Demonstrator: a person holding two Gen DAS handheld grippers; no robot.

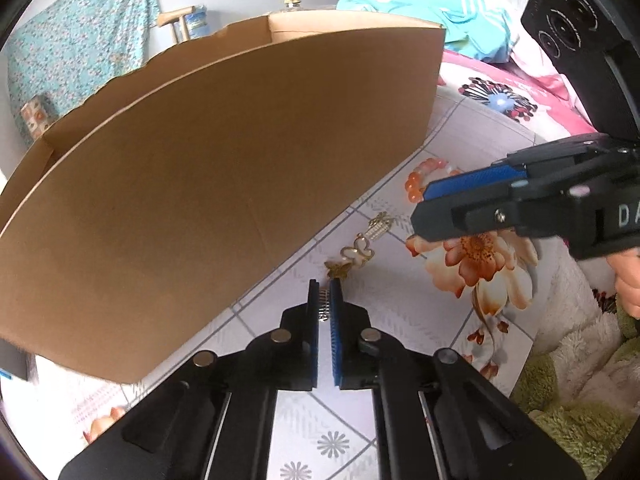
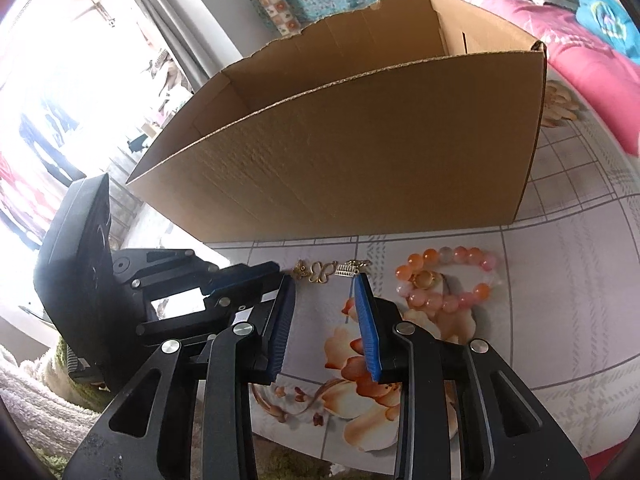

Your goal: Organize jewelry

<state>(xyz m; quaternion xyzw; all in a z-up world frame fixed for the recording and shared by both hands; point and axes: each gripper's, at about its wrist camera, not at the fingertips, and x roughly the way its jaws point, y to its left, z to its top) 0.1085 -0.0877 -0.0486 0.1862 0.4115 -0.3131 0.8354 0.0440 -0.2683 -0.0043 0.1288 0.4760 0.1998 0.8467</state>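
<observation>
Left gripper (image 1: 325, 300) jaws pinching small toothed metal clip. Right gripper (image 2: 326, 292) jaws spread, empty. Gold charms (image 2: 320, 271), bead bracelet (image 2: 448, 280) on bedsheet beside cardboard box (image 2: 360, 152). Lift clip clear over box rim before release.

- Cardboard box (image 2: 360, 152) walls off the upper frame.
- Charms (image 2: 320, 272) and bead bracelet (image 2: 452, 280) crowd the strip below; lower-centre cloth (image 2: 560, 320) lies open.

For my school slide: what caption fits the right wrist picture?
Open right gripper hovers over gold charms beside a bead bracelet and cardboard box.
</observation>
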